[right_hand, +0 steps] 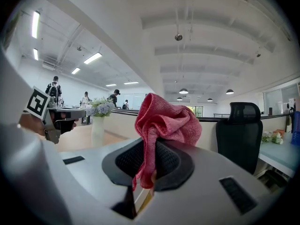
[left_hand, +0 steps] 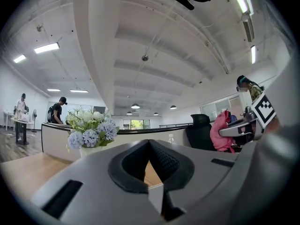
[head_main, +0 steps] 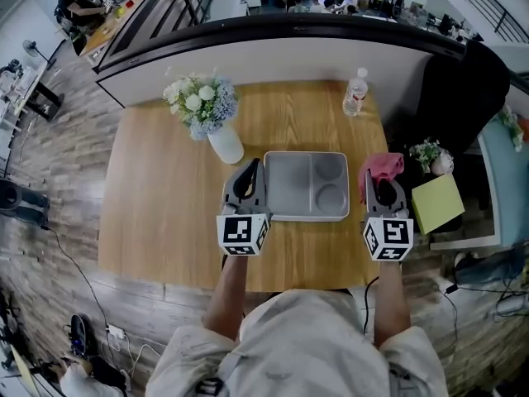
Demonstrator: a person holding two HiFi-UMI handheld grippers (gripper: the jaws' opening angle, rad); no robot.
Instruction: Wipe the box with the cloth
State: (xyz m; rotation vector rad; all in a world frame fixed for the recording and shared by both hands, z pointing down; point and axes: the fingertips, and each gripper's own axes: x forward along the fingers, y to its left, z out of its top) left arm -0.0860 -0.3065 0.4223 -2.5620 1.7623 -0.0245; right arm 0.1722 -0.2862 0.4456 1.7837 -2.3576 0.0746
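Note:
The box [head_main: 285, 190] is a shallow grey tray with three compartments, lying on the wooden table [head_main: 165, 197] straight in front of me. My left gripper [head_main: 246, 179] stands at the box's left edge, shut, with nothing between its pads [left_hand: 149, 144]. At the box's right edge my right gripper [head_main: 384, 190] is shut on a pink-red cloth [head_main: 382, 165]. In the right gripper view the cloth [right_hand: 164, 118] bunches up above the jaws and a strip of it hangs down between them. Both grippers are level with the box's front half.
A white vase of flowers [head_main: 208, 114] stands behind the box to the left. A water bottle [head_main: 355, 92] is at the back right. Off the table's right edge sit a small plant [head_main: 430, 155], a yellow pad [head_main: 438, 201] and a black chair [head_main: 463, 89].

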